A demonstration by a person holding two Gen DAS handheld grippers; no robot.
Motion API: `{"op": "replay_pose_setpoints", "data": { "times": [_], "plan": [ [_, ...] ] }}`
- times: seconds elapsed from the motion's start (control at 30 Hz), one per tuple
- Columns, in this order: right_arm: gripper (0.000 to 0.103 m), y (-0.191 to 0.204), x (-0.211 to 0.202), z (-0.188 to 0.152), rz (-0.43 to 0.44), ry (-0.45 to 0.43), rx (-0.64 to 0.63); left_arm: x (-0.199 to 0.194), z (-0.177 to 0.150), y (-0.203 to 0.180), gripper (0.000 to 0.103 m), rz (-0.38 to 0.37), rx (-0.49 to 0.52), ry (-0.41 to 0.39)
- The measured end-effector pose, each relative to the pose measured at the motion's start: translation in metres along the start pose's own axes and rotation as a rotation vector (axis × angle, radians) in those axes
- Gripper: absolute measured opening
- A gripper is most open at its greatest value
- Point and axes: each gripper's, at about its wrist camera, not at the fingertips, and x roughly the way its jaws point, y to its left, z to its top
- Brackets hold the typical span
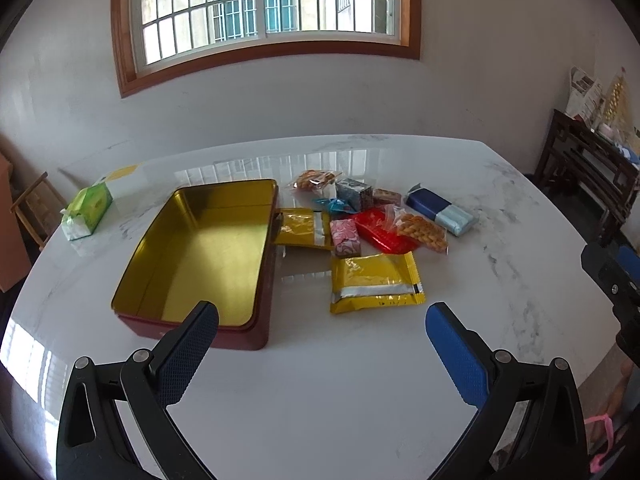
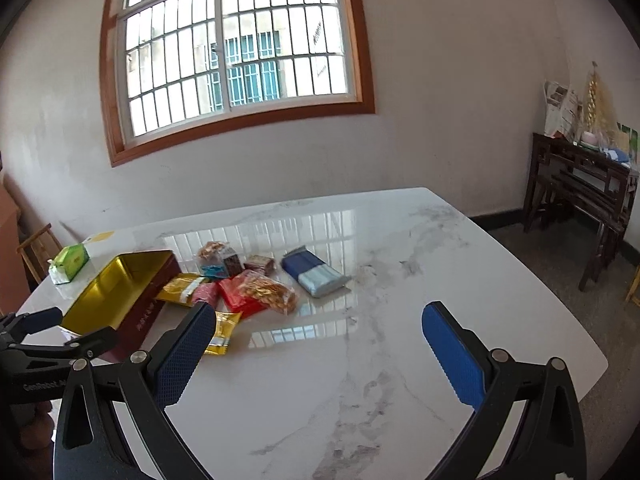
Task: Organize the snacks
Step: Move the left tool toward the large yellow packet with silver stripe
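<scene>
The white marble-patterned tabletop (image 1: 360, 380) spreads out beneath and ahead of both grippers. Ahead and to the left of the left gripper (image 1: 322, 316) sits the open rectangular tin box with a gold interior and dark red walls (image 1: 200, 248), with nothing in it as far as the view shows. The left gripper has its blue-padded fingers spread wide and holds nothing; the right gripper (image 2: 320, 316) is equally wide open and bare, hanging above bare tabletop with the snacks ahead and to its left.

Straight ahead of the left gripper, nearest of the pile, lies the large flat gold foil packet with a silver band (image 1: 376, 282). Beyond it are the blue and pale-blue wrapped pack (image 1: 440, 210), a red foil packet (image 1: 380, 230), a clear bag of golden twisted pastry (image 1: 424, 232), a second gold foil packet (image 1: 302, 228) touching the tin's right wall, and a small pink patterned box (image 1: 346, 236); smaller wrapped sweets lie behind these. A green tissue pack (image 1: 88, 210) rests far to the left (not a snack, best left alone).

The sensible start is probably the near gold packet: come down with the fingers straddling its short sides, pinch an edge rather than the flat face since the foil is slippery, then lay it flat in a corner of the tin to leave room for the rest.
</scene>
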Motion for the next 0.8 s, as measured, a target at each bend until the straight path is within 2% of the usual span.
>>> {"op": "replay_pose_setpoints", "data": {
  "times": [0.8],
  "plan": [
    [0.103,-0.054,0.070,-0.017,-0.088,0.146,0.023,0.089,0.025,-0.039,0.103,-0.083,0.066,0.139]
  ]
}}
